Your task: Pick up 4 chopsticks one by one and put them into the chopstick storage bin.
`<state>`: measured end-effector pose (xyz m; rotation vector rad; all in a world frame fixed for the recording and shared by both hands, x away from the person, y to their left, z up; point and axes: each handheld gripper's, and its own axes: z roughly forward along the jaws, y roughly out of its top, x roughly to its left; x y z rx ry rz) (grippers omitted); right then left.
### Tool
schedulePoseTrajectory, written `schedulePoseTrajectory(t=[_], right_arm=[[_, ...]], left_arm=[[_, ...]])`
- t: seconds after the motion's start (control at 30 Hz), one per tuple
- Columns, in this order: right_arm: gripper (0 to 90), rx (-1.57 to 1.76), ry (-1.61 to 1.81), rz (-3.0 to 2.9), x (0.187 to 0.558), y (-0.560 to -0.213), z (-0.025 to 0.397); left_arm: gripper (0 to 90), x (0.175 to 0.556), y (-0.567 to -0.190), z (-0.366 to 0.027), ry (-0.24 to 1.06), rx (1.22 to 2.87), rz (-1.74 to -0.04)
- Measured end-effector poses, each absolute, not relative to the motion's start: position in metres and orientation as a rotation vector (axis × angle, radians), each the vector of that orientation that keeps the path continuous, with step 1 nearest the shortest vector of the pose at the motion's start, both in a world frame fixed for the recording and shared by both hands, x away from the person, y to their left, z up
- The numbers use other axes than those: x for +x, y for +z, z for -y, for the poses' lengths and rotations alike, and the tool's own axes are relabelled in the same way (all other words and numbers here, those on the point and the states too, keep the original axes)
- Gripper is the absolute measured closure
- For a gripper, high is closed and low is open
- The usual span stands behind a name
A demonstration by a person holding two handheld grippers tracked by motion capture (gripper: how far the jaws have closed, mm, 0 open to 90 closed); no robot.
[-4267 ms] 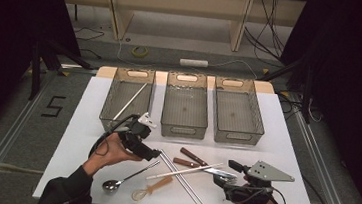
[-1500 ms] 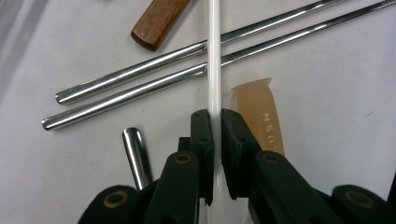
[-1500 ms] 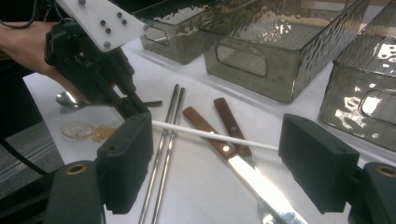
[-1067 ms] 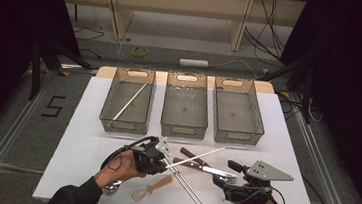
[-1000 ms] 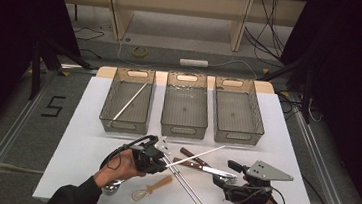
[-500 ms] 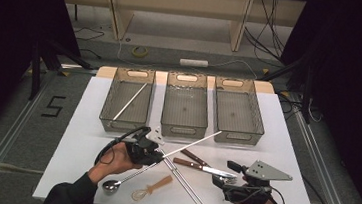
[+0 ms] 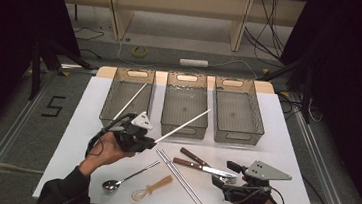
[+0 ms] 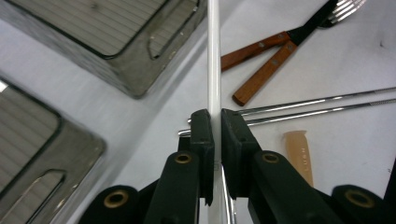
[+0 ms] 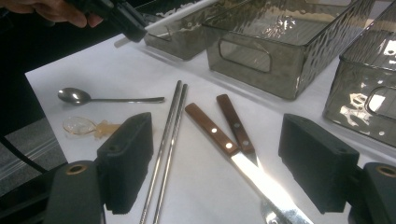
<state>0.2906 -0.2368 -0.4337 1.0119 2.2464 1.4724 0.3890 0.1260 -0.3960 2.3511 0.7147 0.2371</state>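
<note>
My left gripper (image 7: 151, 141) is shut on a white chopstick (image 7: 182, 126), held off the table and pointing at the middle bin (image 7: 183, 128). In the left gripper view the jaws (image 8: 217, 135) clamp that chopstick (image 8: 214, 65) near its end. A second white chopstick (image 7: 130, 101) lies in the left bin (image 7: 110, 117). My right gripper (image 7: 223, 175) rests open at the front right of the table. In the right gripper view its open jaws (image 9: 222, 163) straddle a wooden-handled knife (image 9: 212, 133), beside a pair of metal chopsticks (image 9: 170, 135).
A third bin (image 7: 236, 133) stands at the right. On the white table lie a wooden-handled fork (image 7: 194, 156), a metal spoon (image 7: 124, 179) and a clear plastic spoon (image 7: 153, 187). The table's front edge is close to both hands.
My left gripper has lifted the white chopstick off the table and carried it back and left toward the bins. The right gripper has stayed put.
</note>
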Motion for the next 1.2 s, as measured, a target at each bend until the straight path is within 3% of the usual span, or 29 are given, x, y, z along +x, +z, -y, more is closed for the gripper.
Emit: schedulePoseTrajectory(t=[1.2], right_arm=[[27.4,1.035,1.480,-2.255,0.293,-0.436,0.237]], left_arm=[[83.2,0.475,-0.383,-0.204,0.446,2.119,-1.140]])
